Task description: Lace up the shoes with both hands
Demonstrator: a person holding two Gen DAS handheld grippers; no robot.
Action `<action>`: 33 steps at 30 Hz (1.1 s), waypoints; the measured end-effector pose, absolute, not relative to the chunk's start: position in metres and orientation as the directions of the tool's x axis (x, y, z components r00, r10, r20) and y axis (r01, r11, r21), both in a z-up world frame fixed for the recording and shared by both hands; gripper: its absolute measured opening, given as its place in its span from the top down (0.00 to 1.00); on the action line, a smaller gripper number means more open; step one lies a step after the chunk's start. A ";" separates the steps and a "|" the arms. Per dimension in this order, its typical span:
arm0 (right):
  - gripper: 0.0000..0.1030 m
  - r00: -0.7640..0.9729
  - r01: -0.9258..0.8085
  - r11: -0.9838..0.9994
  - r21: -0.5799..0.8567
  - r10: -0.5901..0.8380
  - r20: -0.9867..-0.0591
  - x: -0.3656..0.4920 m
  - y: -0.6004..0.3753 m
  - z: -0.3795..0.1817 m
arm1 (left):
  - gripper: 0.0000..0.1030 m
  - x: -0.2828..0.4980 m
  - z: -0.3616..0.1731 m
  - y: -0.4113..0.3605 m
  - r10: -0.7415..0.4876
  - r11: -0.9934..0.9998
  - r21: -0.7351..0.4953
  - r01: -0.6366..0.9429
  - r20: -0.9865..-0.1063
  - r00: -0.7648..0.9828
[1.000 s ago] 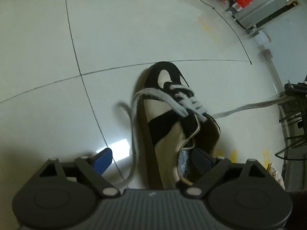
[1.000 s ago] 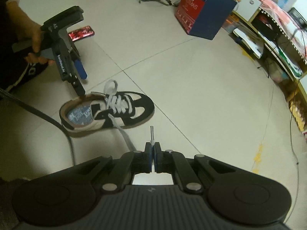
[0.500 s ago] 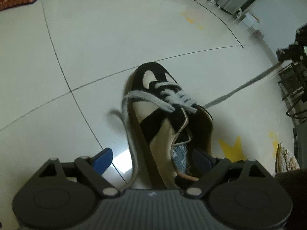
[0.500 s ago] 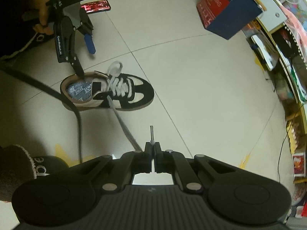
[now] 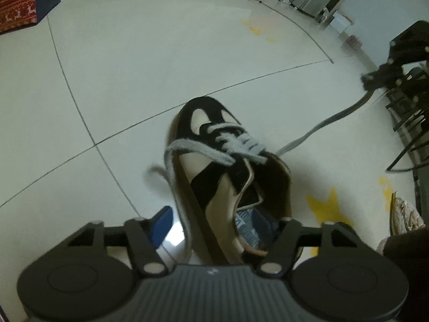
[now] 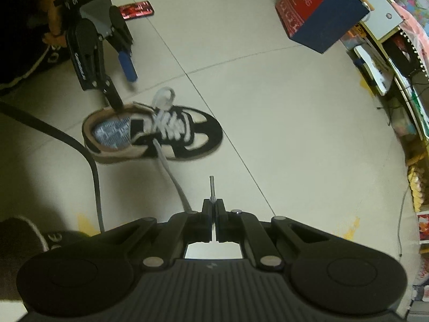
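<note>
A black and cream shoe (image 6: 152,134) lies on the tiled floor (image 6: 268,107), toe to the right in the right wrist view. The left tongs (image 6: 123,88) hang over its heel end. Their jaws are closing, with the shoe's side wall between them: one finger (image 6: 114,98) dips inside the shoe and the blue finger (image 6: 127,63) stays outside on the far side. The pads do not press on it yet. The right tongs (image 6: 213,204) are pressed together, pinching the end of the grey lace (image 6: 171,174). The lace runs from the shoe to them. Another lace loop (image 5: 171,150) sticks out on the shoe's far side. A blue and red box (image 6: 319,13) sits far away.
</note>
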State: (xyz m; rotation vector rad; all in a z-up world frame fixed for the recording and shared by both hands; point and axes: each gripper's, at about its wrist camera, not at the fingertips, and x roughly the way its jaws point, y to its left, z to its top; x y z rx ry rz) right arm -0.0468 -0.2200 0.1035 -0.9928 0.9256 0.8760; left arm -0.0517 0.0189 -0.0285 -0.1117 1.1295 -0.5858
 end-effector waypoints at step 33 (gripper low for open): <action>0.97 0.276 -0.793 0.595 0.129 0.539 -0.796 -0.057 -0.180 0.014 | 0.85 -0.054 -0.029 0.006 -0.549 0.818 -0.399 0.414 -0.756 0.358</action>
